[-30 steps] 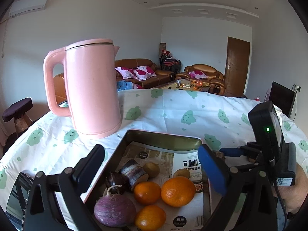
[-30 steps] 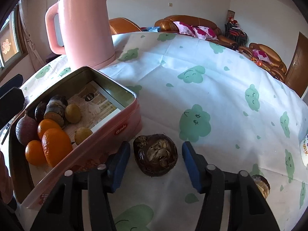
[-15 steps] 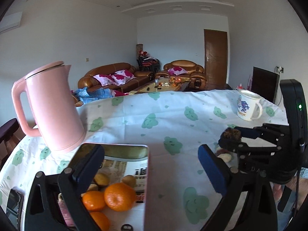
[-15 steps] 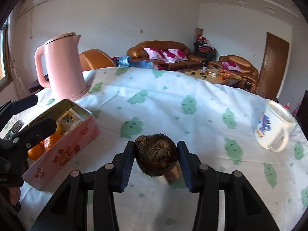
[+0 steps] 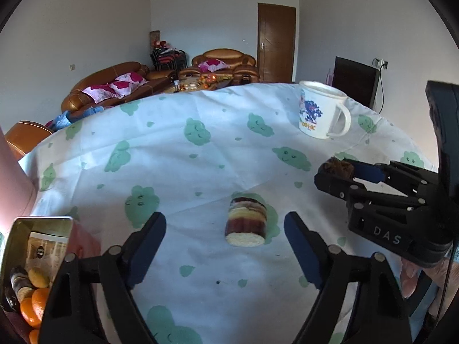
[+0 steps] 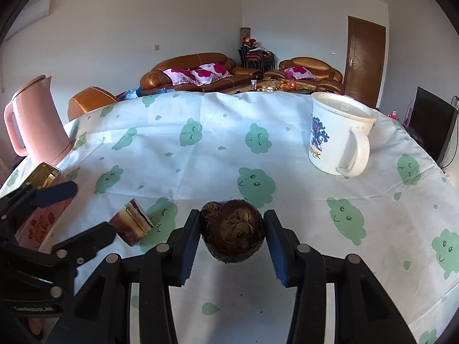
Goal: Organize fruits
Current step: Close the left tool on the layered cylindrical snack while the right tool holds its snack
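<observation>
Left tongs (image 5: 225,245) hang part-open and empty, jaws having just been closing, with the banded cane piece (image 5: 245,221) lying on the counter (image 5: 178,172) just ahead, between them, its long axis running away from them. Right tongs (image 6: 231,239) clamp a brown husky fruit (image 6: 232,233) off the cloth; left is nearer the cane.

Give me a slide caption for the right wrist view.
Right tongs grip a dark husked fruit above the tablecloth.
</observation>
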`<state>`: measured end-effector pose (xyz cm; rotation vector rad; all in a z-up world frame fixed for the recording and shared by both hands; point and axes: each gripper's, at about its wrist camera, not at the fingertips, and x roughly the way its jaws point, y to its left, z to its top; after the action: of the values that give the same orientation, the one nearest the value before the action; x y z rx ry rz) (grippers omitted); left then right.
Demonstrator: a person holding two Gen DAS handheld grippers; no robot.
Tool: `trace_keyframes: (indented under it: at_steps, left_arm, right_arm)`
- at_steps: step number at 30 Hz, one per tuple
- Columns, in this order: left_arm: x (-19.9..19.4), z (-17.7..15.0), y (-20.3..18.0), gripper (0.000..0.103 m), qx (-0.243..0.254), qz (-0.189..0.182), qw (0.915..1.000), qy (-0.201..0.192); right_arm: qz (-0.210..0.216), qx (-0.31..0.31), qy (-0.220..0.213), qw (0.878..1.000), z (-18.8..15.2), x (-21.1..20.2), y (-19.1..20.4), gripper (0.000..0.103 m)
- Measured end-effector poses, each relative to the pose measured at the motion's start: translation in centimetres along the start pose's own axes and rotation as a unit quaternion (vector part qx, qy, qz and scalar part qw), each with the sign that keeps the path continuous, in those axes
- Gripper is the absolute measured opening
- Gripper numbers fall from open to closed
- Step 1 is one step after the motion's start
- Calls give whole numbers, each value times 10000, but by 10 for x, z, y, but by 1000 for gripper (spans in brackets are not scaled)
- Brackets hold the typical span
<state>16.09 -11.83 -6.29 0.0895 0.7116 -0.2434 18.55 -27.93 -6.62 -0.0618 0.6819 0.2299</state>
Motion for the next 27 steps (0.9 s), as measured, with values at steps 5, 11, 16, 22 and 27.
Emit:
trace_keyframes:
  at_steps: [5,11,16,22,27]
  left_arm:
    - [18,3,-9,66,84,-209,9995,235]
    - [33,4,-9,53,91,-246,9983,514]
    - [39,3,-8,39,72,-392,9970,659]
    - [35,3,-1,39,-104,-485,9972,564]
    - [28,4,0,39,-118,-453,9982,368]
  right_arm:
    - [101,-16,114,9999,-1,4,0,46]
    - [197,60,239,9995,-1,9,-3,47]
    - [186,3,313,9993,-2,12,0,47]
    - [208,15,208,9996,-2,8,-1,47]
    - [241,-38,86,9997,-2,3,1,47]
